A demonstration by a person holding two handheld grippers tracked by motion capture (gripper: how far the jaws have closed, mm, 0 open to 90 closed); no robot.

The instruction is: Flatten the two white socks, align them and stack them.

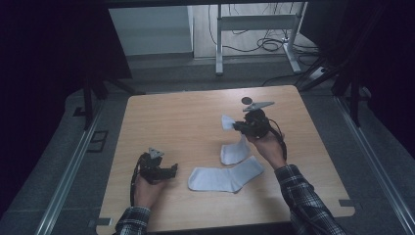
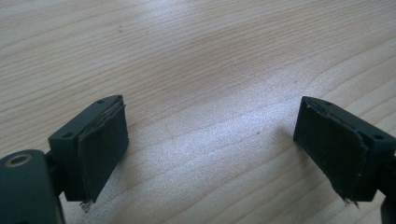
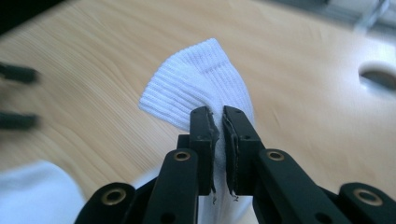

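Sock — white, ribbed cuff (pinched) — hangs from right gripper.

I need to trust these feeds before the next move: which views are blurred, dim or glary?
High view: dim, dark surround, yet the pale wooden table and flat white sock read clearly. Left gripper view: sharp, with a soft sheen on the wood between the open left gripper. Right gripper view: the right gripper and the pinched white ribbed sock are sharp; the left edge and background are smeared.

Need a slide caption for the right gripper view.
Right gripper shut on a white sock's ribbed cuff, lifted above the wooden table.
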